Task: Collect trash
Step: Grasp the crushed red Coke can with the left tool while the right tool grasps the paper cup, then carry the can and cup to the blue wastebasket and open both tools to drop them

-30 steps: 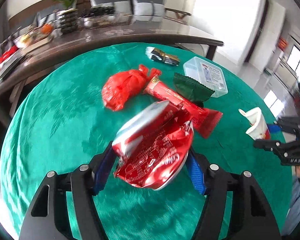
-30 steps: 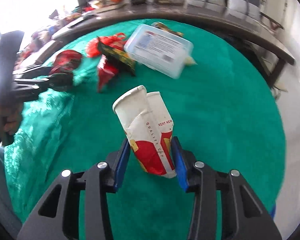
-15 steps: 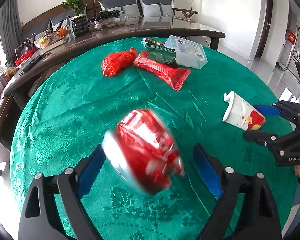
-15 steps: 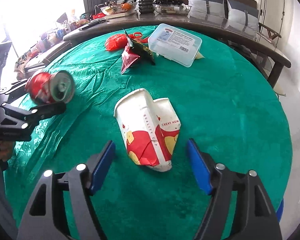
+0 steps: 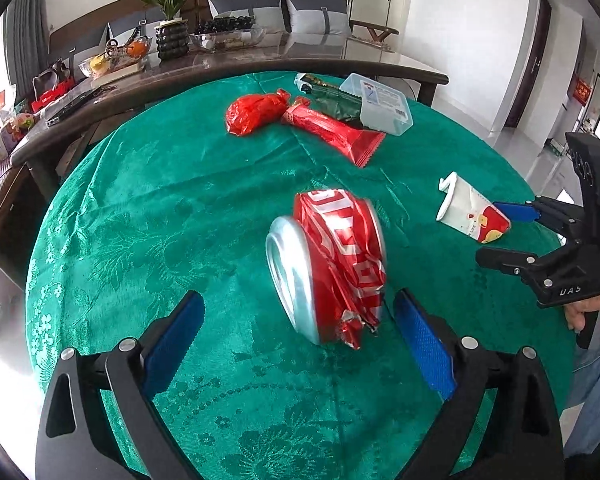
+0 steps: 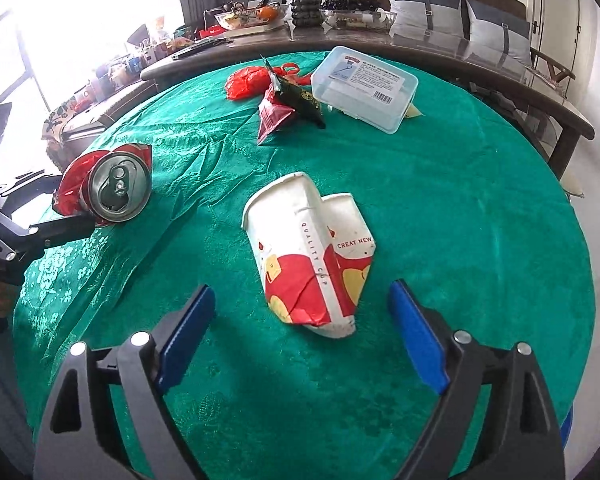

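Left wrist view: crushed red can (image 5: pixel 332 264) dented, unclamped between opening left gripper (image 5: pixel 300 332); right gripper (image 6: pixel 300 328) opening around creased paper cup (image 6: pixel 312 256); dark green wrapper (image 5: pixel 336 102) partly hidden behind plastic box (image 5: pixel 380 104).

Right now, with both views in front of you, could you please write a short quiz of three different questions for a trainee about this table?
1. True or false: the crushed red can stands upright.
2. Which thing lies between the right gripper's fingers? A) clear plastic box B) paper cup C) red bag
3. Fill in: the tablecloth is ___ in colour.

Key: 1 false, it lies on its side. 2 B; the opening fingers do not touch it. 3 green.
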The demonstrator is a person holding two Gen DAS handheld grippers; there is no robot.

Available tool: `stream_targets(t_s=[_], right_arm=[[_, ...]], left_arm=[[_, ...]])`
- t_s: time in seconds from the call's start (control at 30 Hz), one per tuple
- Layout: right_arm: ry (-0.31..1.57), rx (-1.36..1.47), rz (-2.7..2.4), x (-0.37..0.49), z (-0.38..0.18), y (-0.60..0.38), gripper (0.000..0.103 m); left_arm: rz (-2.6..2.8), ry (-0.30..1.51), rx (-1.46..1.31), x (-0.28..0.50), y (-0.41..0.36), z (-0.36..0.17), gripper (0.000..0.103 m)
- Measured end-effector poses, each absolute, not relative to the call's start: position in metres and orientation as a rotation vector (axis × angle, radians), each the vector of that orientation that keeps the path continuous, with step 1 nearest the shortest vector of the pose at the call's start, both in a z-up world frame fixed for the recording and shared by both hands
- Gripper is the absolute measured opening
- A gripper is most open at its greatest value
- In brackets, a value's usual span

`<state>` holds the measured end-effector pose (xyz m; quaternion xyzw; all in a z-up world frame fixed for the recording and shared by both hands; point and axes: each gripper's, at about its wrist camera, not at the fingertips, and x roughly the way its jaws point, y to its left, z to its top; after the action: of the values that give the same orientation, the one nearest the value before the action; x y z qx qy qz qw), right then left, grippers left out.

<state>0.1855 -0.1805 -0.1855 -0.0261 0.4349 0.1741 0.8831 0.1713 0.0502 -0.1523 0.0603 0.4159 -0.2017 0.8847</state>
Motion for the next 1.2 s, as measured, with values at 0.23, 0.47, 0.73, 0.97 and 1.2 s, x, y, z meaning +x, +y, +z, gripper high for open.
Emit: stream_targets(t_s=[0.23, 0.47, 0.73, 0.97, 1.2], right_arm=[[0.983, -0.037, 0.412, 0.206, -0.165, -0.184, 0.086], [1.105, -0.137, 0.448, 0.234, -0.17, -0.163, 0.064], [1.054, -0.069, 0.432, 0.208, -0.14, -0.18, 0.03], [1.004, 0.071, 0.422, 0.189, -0.123, -0.216, 0.03], [0.973, 0.22, 0.269, 0.163, -0.106, -0.331, 0.03]], left_arm=[[-0.372, 0.894, 0.126, 0.185, 0.03, -0.154, 0.094], [-0.325, 0.926, 0.139, 0.191, 0.021, -0.159, 0.058], [-0.378, 0.879, 0.079, 0.186, 0.027, -0.148, 0.054], [-0.464, 0.847, 0.061, 0.169, 0.0, -0.133, 0.053], [-0.682, 0.825, 0.1, 0.142, -0.106, -0.106, 0.052]])
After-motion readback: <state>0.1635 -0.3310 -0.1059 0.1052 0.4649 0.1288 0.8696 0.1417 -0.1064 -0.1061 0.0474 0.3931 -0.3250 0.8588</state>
